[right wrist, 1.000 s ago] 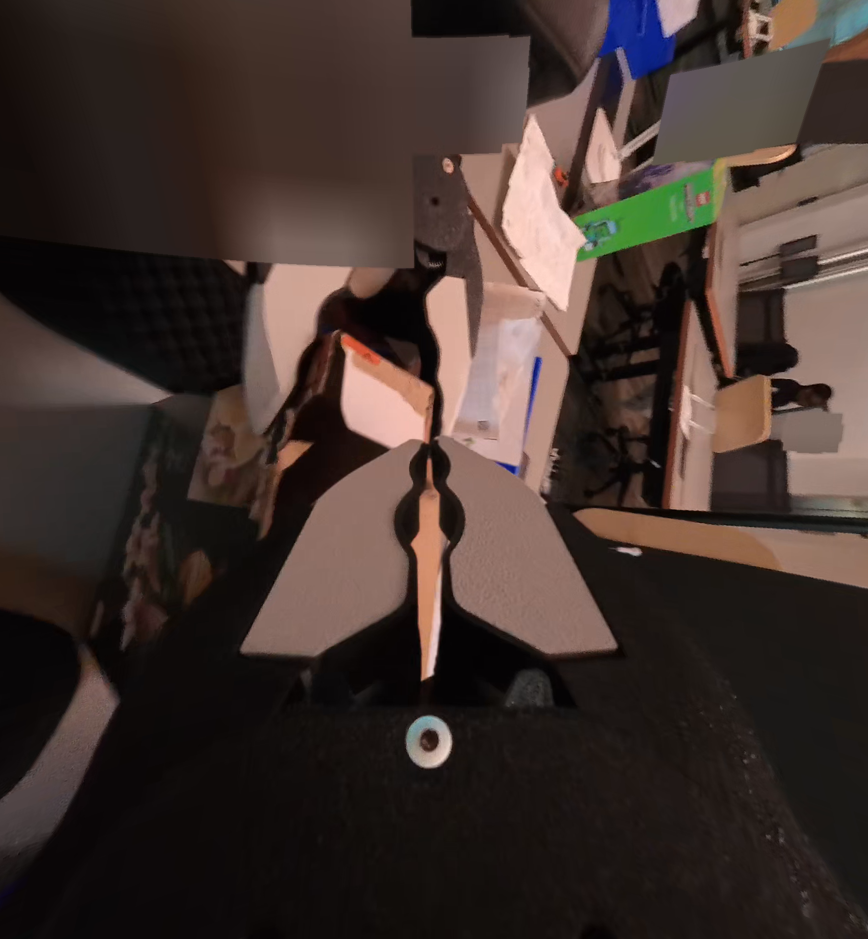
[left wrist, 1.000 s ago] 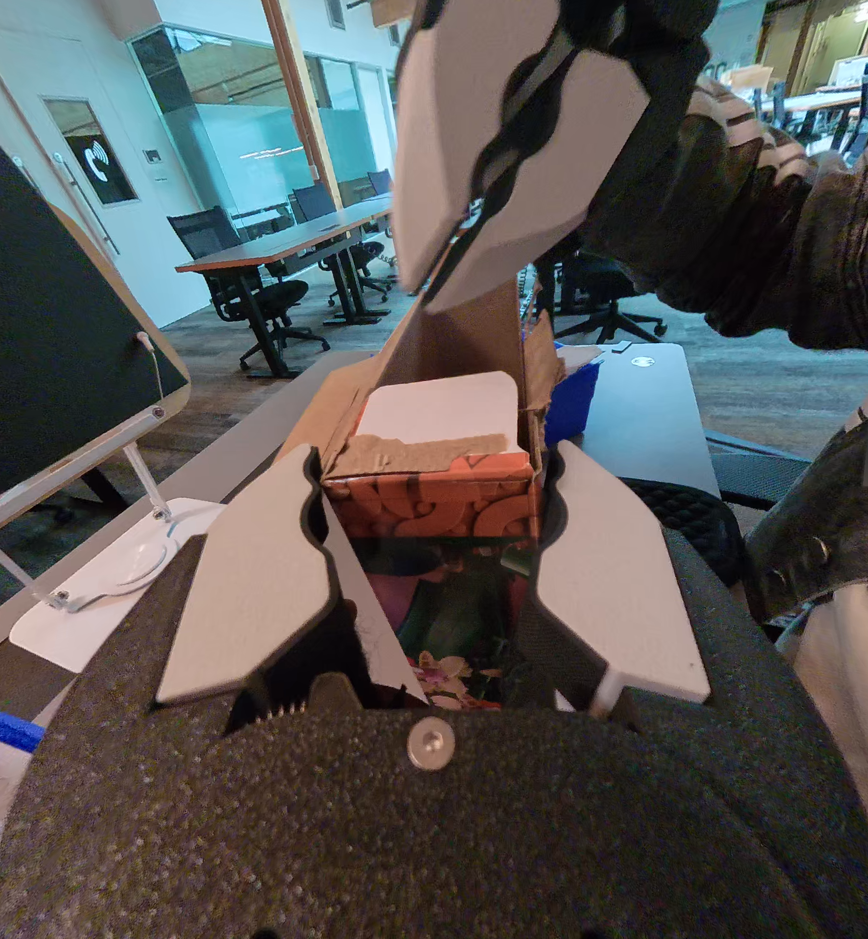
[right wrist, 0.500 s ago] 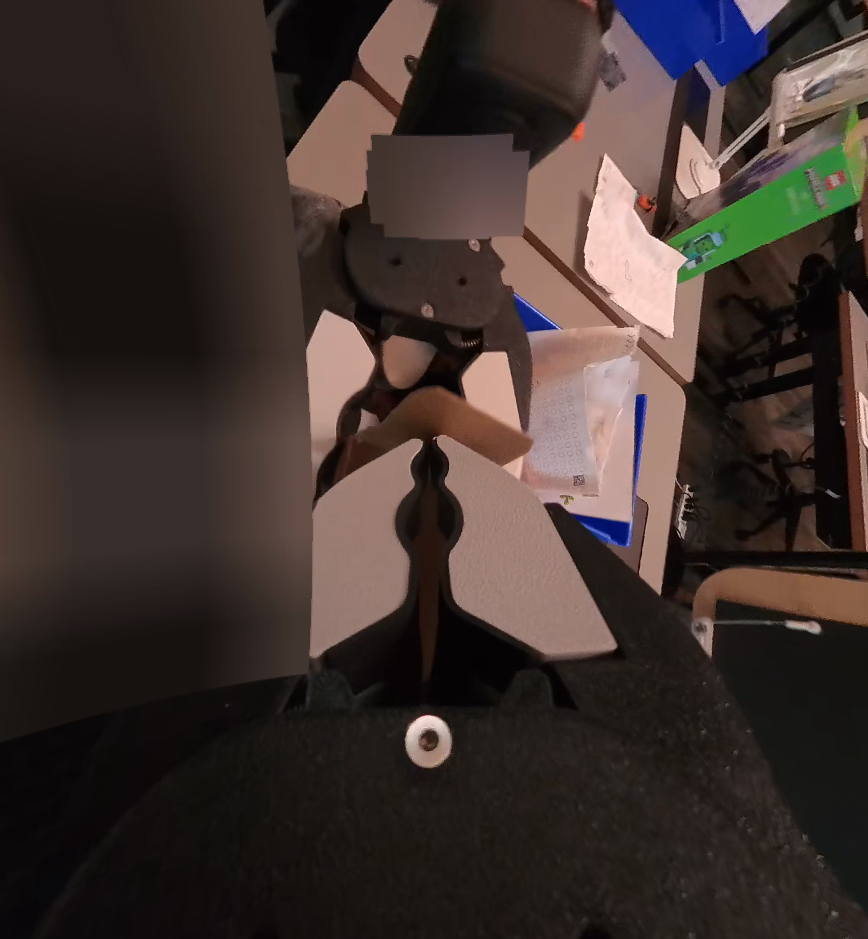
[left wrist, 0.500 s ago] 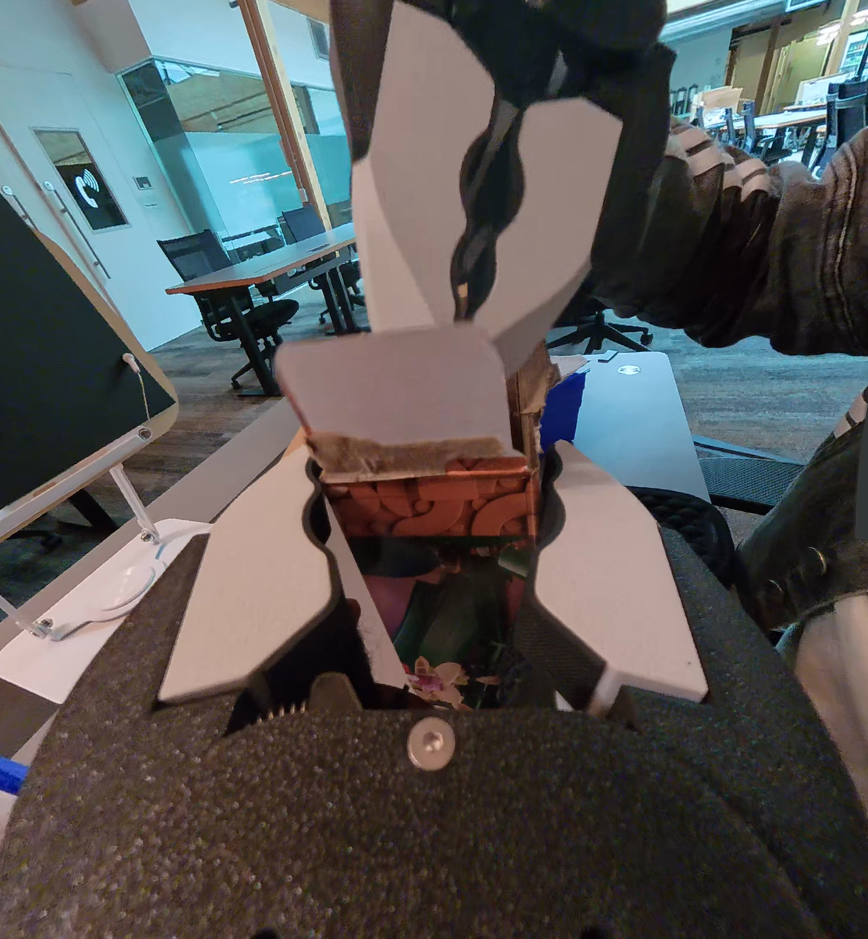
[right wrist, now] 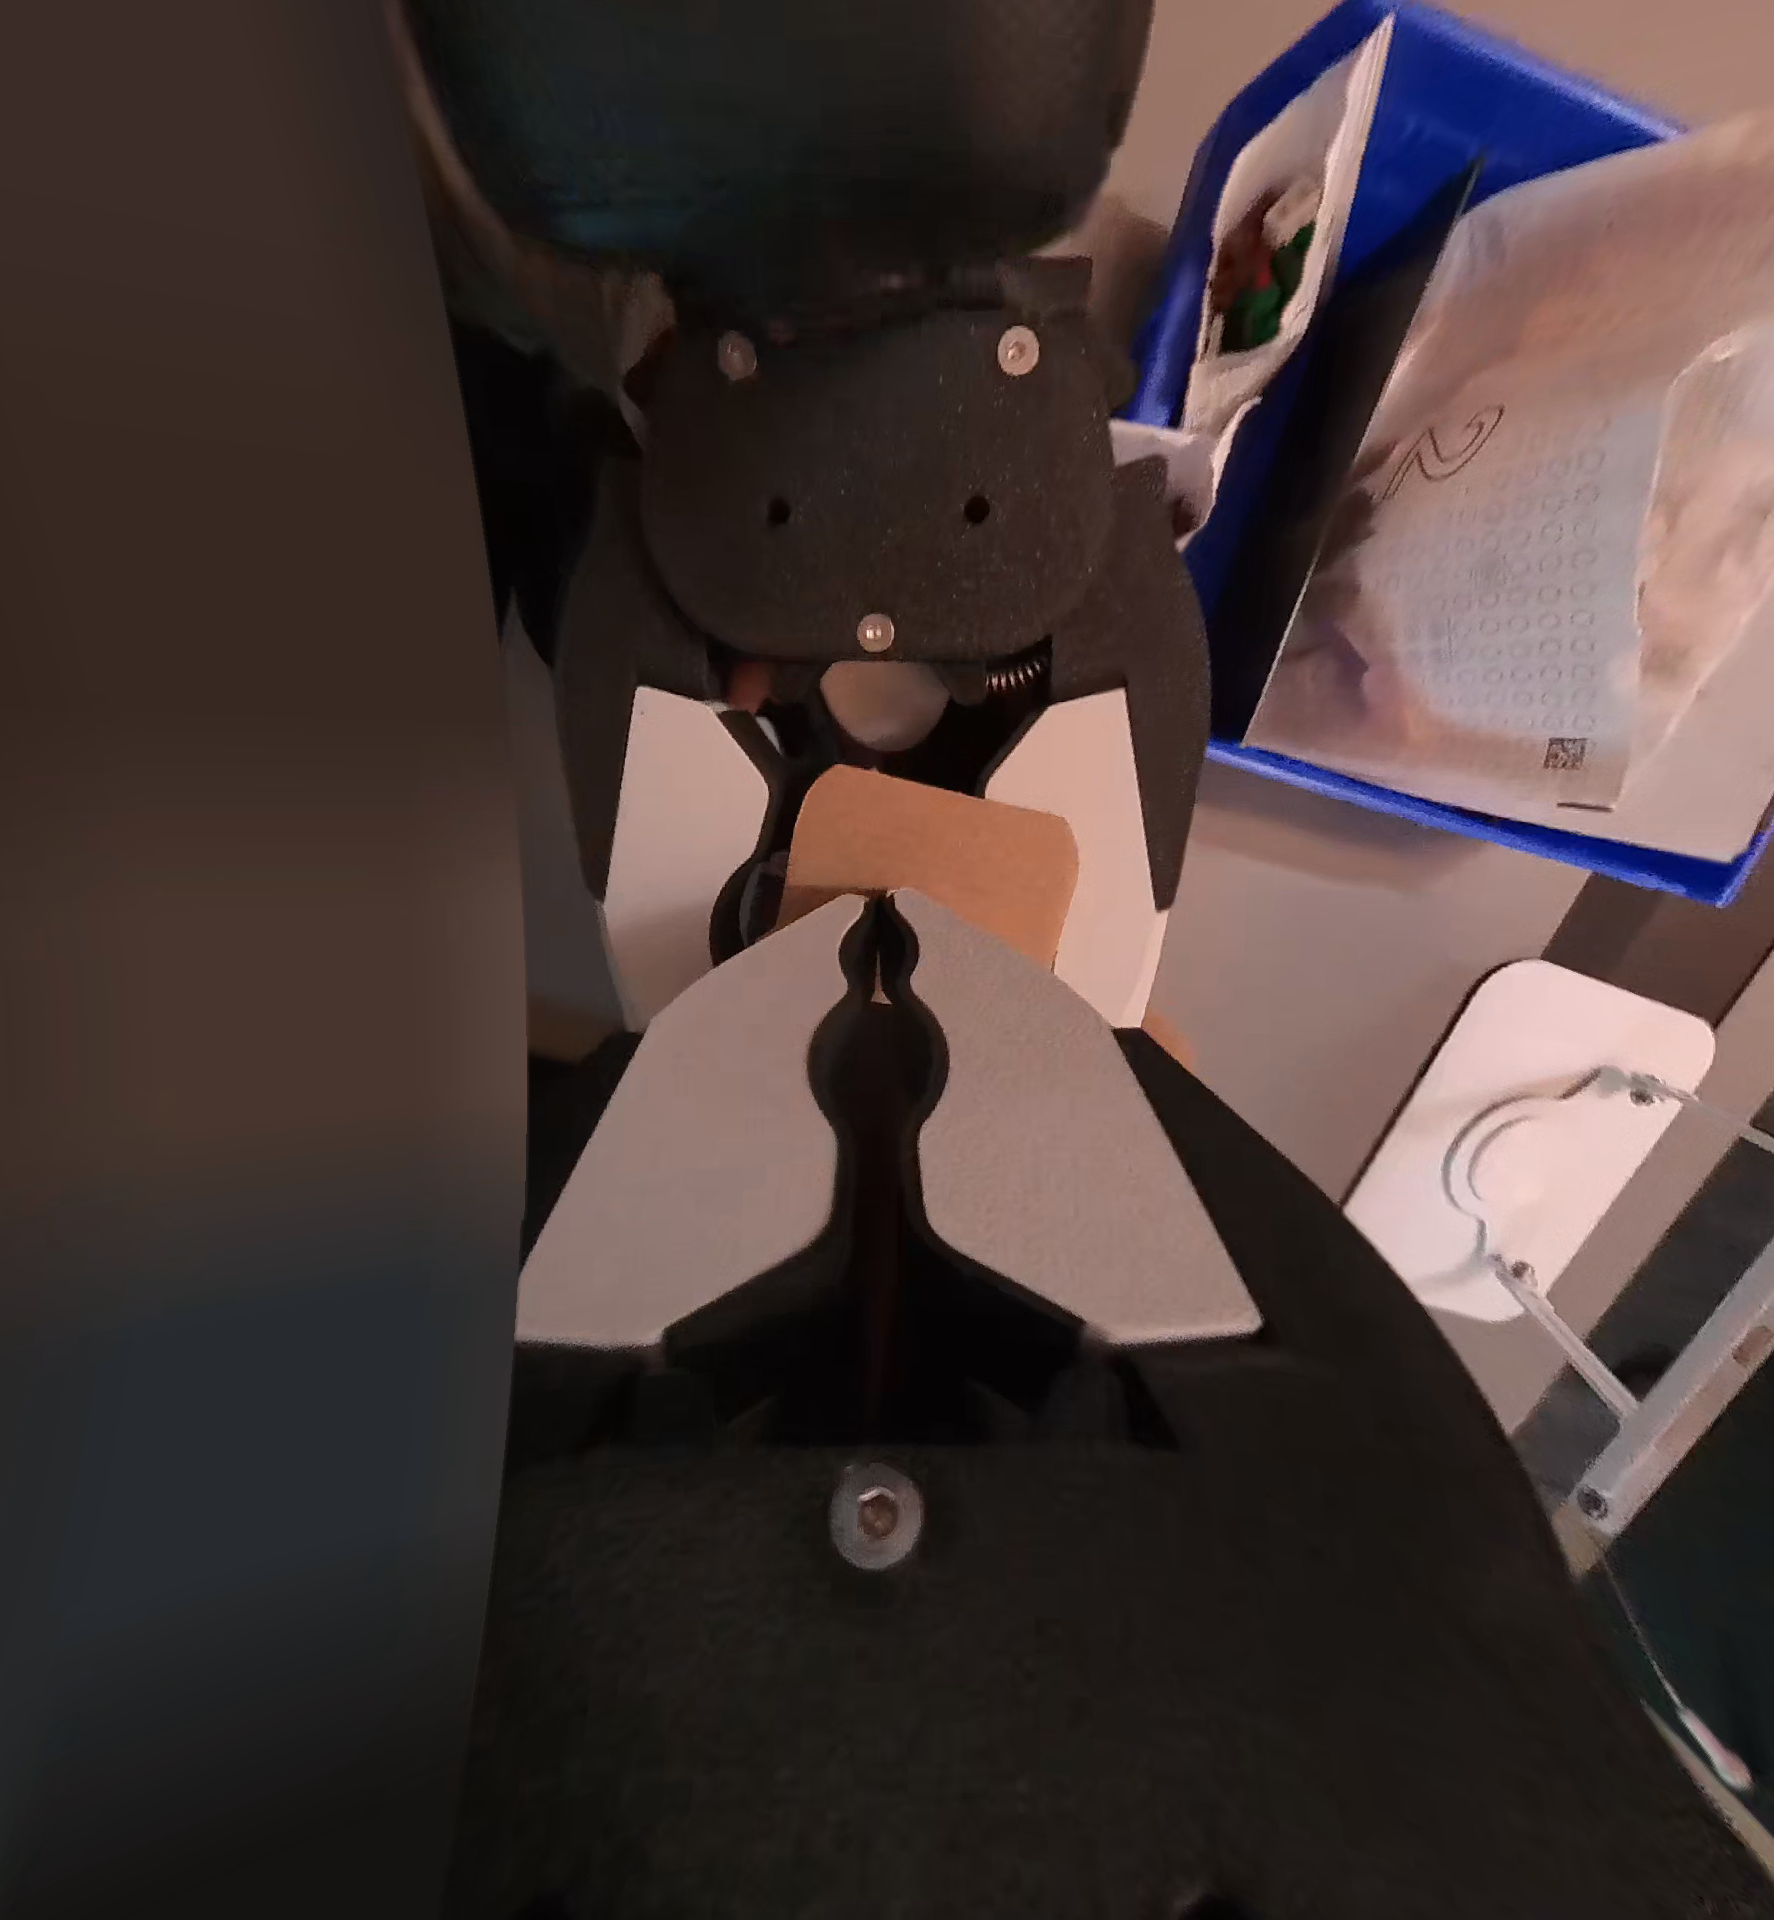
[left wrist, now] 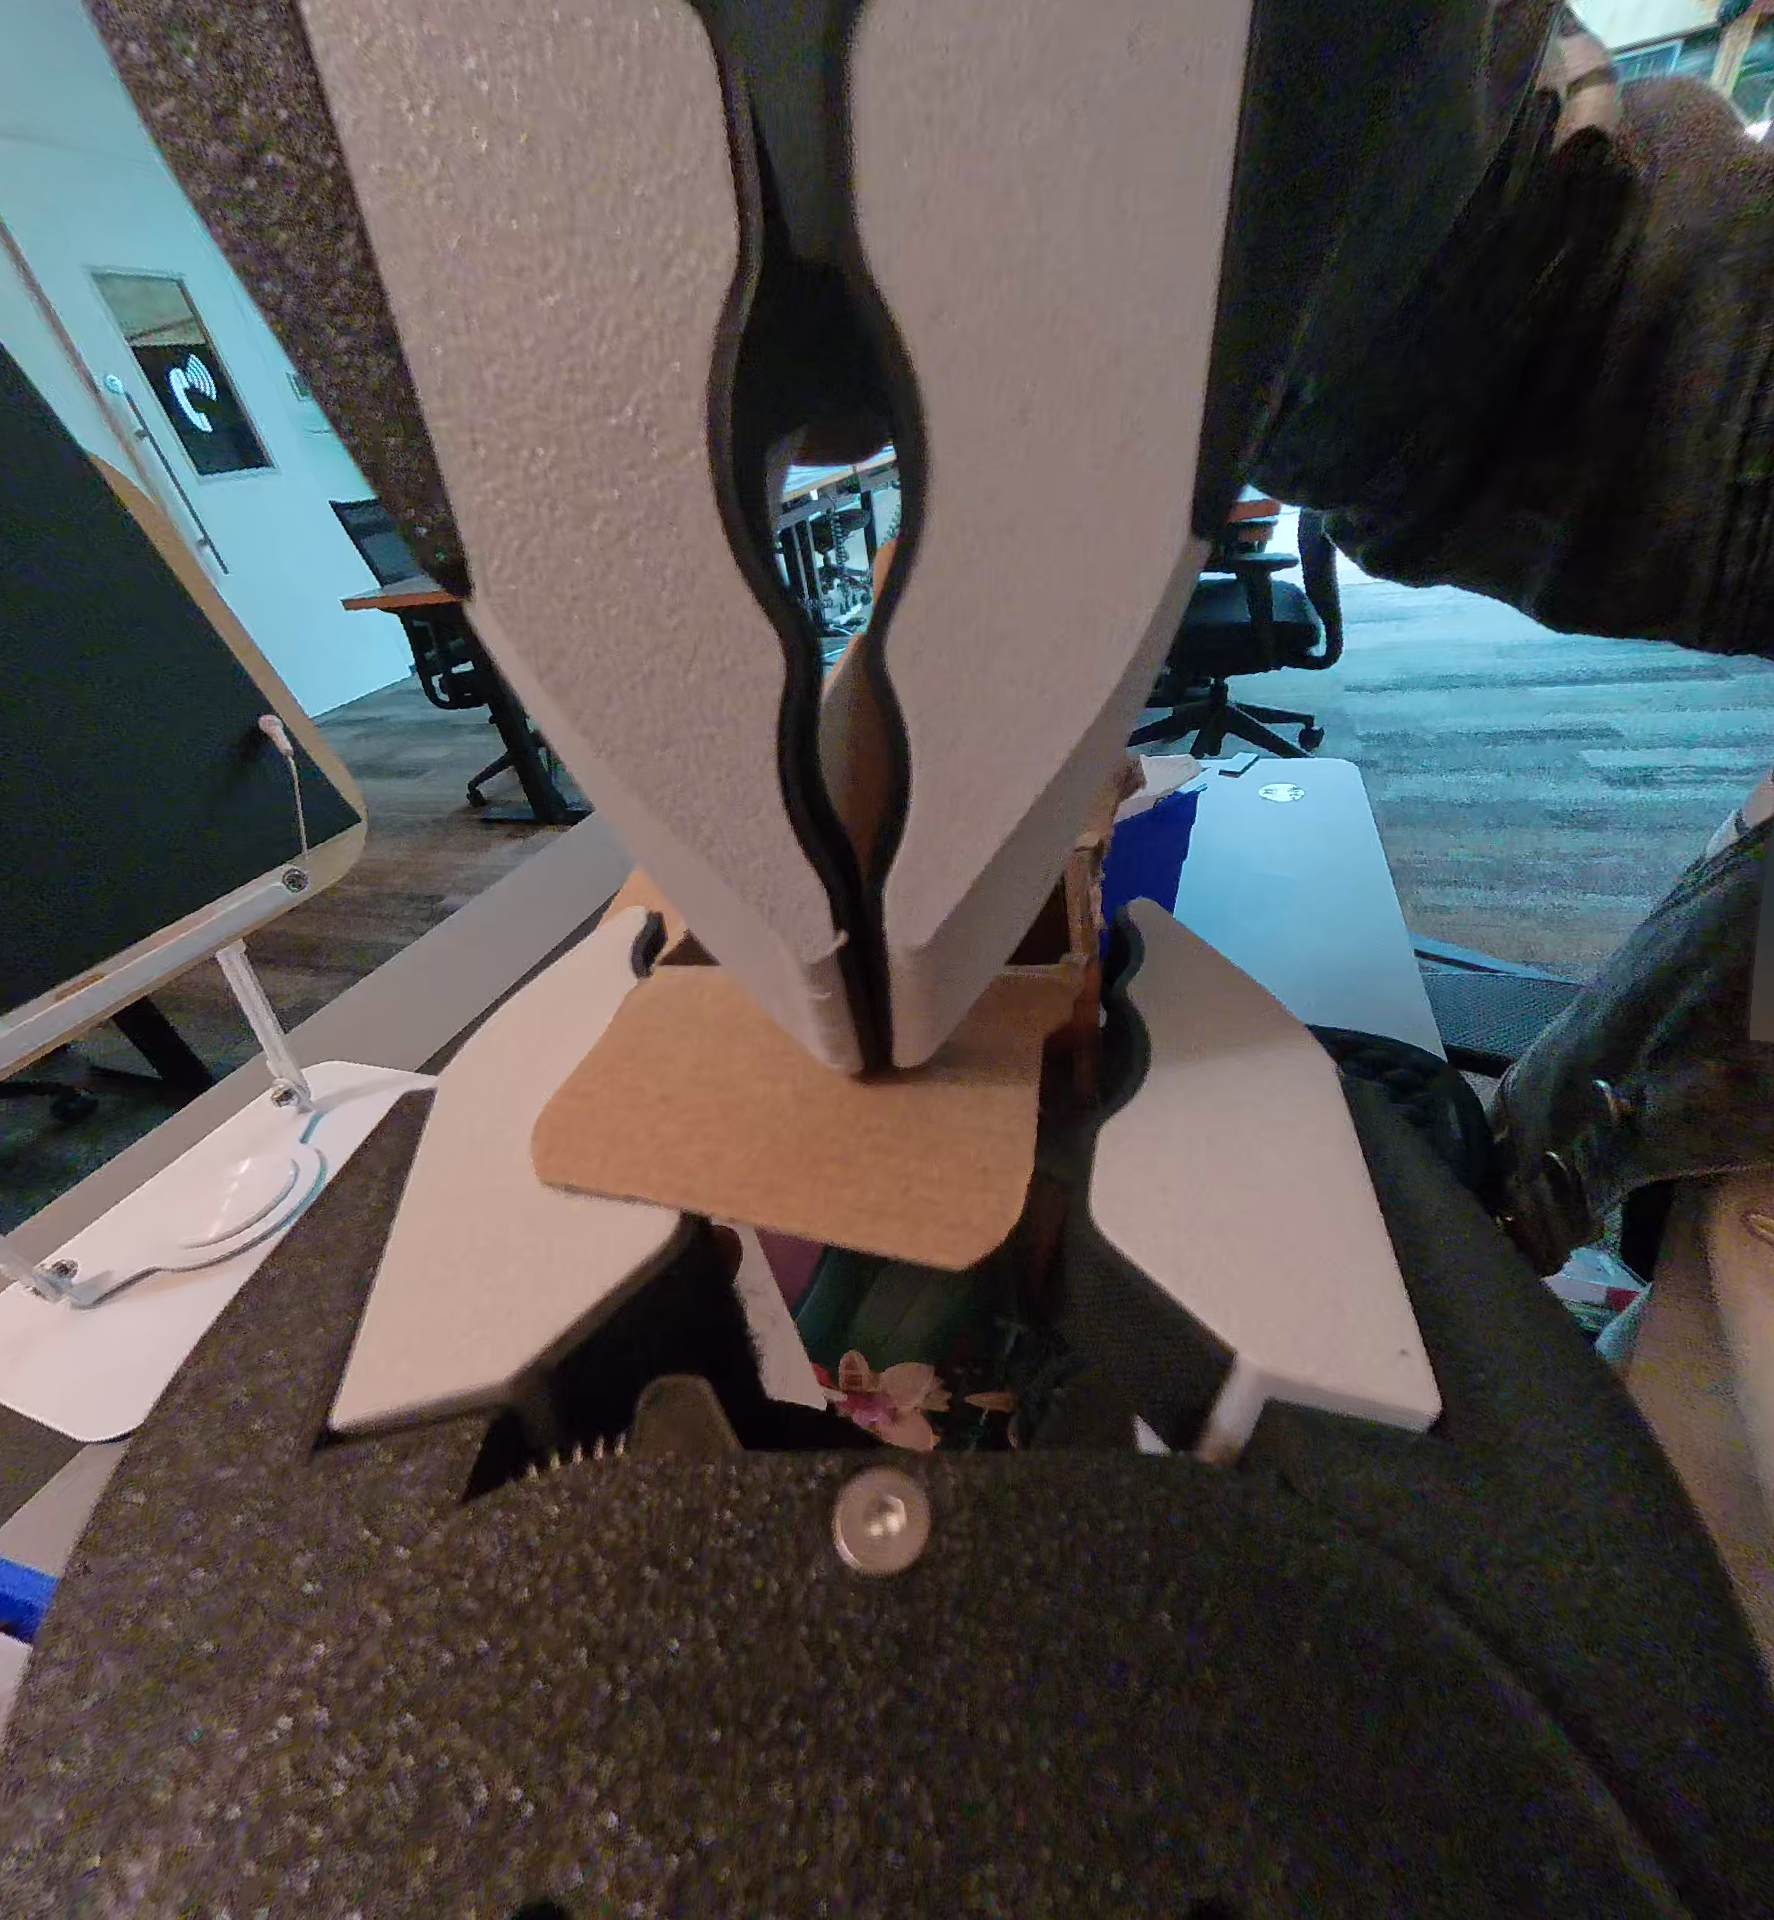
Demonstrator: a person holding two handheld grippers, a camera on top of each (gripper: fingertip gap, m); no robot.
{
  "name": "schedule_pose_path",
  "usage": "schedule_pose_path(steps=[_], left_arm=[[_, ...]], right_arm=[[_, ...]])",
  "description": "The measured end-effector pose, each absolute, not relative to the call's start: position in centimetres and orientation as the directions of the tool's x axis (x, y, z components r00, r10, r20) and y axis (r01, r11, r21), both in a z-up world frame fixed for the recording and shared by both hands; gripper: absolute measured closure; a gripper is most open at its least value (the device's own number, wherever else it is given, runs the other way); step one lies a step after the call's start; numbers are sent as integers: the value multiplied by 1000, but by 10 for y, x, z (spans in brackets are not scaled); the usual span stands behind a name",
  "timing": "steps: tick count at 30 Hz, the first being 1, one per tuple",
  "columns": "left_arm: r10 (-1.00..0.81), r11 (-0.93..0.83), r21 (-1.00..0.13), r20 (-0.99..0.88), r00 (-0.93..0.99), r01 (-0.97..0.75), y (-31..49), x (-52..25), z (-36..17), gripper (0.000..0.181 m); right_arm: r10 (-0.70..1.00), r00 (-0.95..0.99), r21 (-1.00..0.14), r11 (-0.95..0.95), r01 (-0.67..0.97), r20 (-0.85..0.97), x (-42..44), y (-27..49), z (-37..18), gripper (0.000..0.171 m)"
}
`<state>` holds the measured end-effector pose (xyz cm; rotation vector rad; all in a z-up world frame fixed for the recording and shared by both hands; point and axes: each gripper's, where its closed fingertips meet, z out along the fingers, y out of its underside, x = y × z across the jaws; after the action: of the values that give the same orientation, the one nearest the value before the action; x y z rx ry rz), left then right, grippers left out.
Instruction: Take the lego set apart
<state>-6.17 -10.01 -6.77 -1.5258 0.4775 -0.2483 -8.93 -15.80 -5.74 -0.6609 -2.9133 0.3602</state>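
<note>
A: Where is the lego box (left wrist: 867,1340)?

B: Clamped between the two fingers of the left claw (left wrist: 872,1049), which stand apart at its sides. Only its printed side shows below a brown cardboard flap (left wrist: 789,1143) folded over toward the camera.

A: And the right claw (left wrist: 862,1039)?

B: It comes down from above, its fingers pressed together with the flap's cardboard pinched between them. In the right wrist view the right claw (right wrist: 878,914) has its tips closed against the same flap (right wrist: 935,852), with the left claw (right wrist: 878,790) facing it from the far side.

A: Anything around?

B: A blue bin (right wrist: 1288,436) holding plastic bags sits on the tabletop (right wrist: 1309,987), and a white stand base (left wrist: 145,1236) is at the left.
</note>
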Motion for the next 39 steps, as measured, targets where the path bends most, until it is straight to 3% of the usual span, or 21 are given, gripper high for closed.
schedule_pose_path(steps=[3, 11, 17, 20, 27, 31, 32, 33, 34, 37, 39], left_arm=[[-450, 59, -988, -154, 880, -143, -100, -58, -67, 101], [-386, 179, -975, -196, 902, -135, -104, -62, -63, 88], [-380, 189, -977, -165, 910, -98, -107, -63, -60, 69], [-270, 181, -969, -212, 939, -167, -104, -71, -61, 58], [-124, 170, -938, -326, 937, -303, -95, -75, -68, 77], [-119, 192, -936, -322, 939, -296, -102, -75, -67, 81], [-122, 195, -936, -321, 939, -294, -105, -75, -67, 82], [-127, 196, -937, -317, 940, -290, -108, -75, -66, 83], [-134, 193, -939, -314, 940, -286, -112, -74, -67, 83], [-159, 175, -941, -318, 935, -290, -129, -69, -72, 85], [-184, 162, -947, -307, 934, -279, -148, -65, -77, 87]], right_arm=[[463, -886, -240, 862, 446, 15, -85, -157, -58, 171], [431, -900, -362, 851, 381, 65, -81, -162, -58, 171], [444, -889, -395, 841, 370, 112, -82, -159, -56, 171], [455, -890, -394, 826, 404, 41, -75, -157, -62, 171], [470, -881, -386, 822, 419, 45, -77, -156, -75, 171], [430, -898, -502, 800, 329, 96, -78, -160, -52, 171], [411, -902, -511, 808, 293, 134, -76, -156, -45, 153], [398, -903, -495, 825, 274, 164, -73, -147, -40, 120], [384, -908, -465, 843, 271, 167, -66, -137, -38, 107], [369, -913, -379, 880, 285, 172, -49, -102, -42, 102], [362, -915, -350, 892, 285, 180, -42, -81, -50, 111]])
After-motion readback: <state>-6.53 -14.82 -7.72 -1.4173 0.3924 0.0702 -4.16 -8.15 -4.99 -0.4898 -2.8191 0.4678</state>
